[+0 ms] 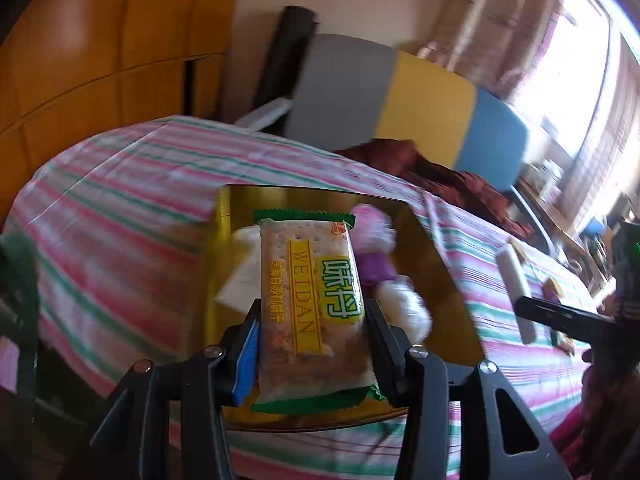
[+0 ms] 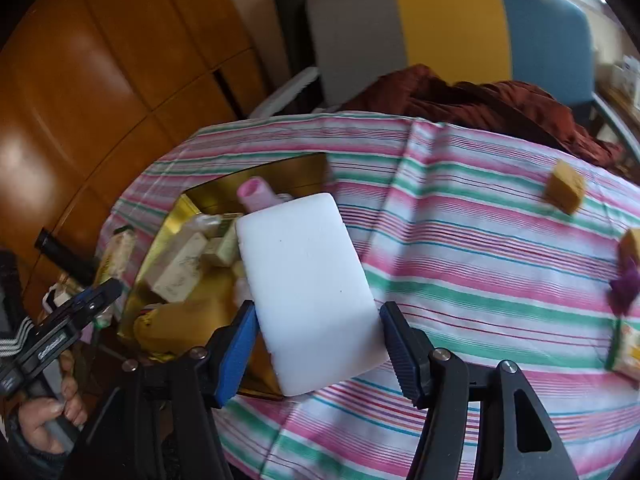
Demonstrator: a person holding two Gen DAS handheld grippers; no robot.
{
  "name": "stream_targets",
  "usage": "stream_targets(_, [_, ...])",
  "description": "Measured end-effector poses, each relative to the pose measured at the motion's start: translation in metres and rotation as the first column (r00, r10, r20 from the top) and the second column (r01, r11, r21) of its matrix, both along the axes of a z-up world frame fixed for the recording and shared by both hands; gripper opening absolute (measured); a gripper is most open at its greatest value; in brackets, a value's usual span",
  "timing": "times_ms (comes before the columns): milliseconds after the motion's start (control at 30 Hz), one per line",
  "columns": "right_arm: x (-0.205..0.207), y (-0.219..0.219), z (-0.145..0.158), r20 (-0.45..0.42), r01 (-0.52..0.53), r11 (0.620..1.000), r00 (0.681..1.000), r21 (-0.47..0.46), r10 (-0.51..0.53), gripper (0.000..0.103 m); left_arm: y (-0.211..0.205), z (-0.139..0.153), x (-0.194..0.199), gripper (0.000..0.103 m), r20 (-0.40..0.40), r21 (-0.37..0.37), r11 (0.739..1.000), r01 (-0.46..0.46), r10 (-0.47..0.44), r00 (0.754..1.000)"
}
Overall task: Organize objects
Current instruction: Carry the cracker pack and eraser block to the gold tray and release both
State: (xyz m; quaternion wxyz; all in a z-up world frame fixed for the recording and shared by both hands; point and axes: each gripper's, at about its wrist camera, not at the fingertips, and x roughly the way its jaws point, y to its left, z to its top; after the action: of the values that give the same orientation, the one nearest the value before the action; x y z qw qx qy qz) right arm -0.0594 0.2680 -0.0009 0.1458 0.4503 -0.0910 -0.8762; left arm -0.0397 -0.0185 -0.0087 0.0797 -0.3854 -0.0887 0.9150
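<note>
Both grippers gripping goods over the gold tray

The left gripper point(image 1: 312, 320) clamps a crinkly Weidan cracker packet point(image 1: 310, 304) above the glossy gold tray point(image 1: 440, 280); the right gripper point(image 2: 320, 320) pinches a smooth white slab point(image 2: 308, 280), its view alone showing cream boxes point(image 2: 180, 266) in the tray.

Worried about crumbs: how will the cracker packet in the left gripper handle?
The cracker packet looks stiff; it spans the left gripper without sagging. Its glossy wrapper may slip. The visible crackers would probably crack under a harder squeeze.
</note>
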Motion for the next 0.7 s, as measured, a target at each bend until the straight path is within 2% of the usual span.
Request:
stream_targets(167, [-0.005,-0.031,-0.005,0.003,-0.050,0.999,0.999,-0.006,0.050,0.063,-0.019,-0.004,-0.003,0.048,0.020,0.034,0.999,-0.041,0.041,0.999])
stream_targets(367, [-0.008,-0.055,-0.022,0.038,-0.091,0.996,0.995,-0.021,0.092,0.064,0.000,-0.003,-0.017,0.048,0.017,0.050,0.999,0.014,-0.015,1.000])
stream_targets(700, [-0.010,-0.069,-0.042,0.049,-0.128,0.991,0.991,0.030,0.127,0.067,0.048,-0.011,-0.044,0.048,0.016,-0.066,0.993,0.096,-0.095,0.995])
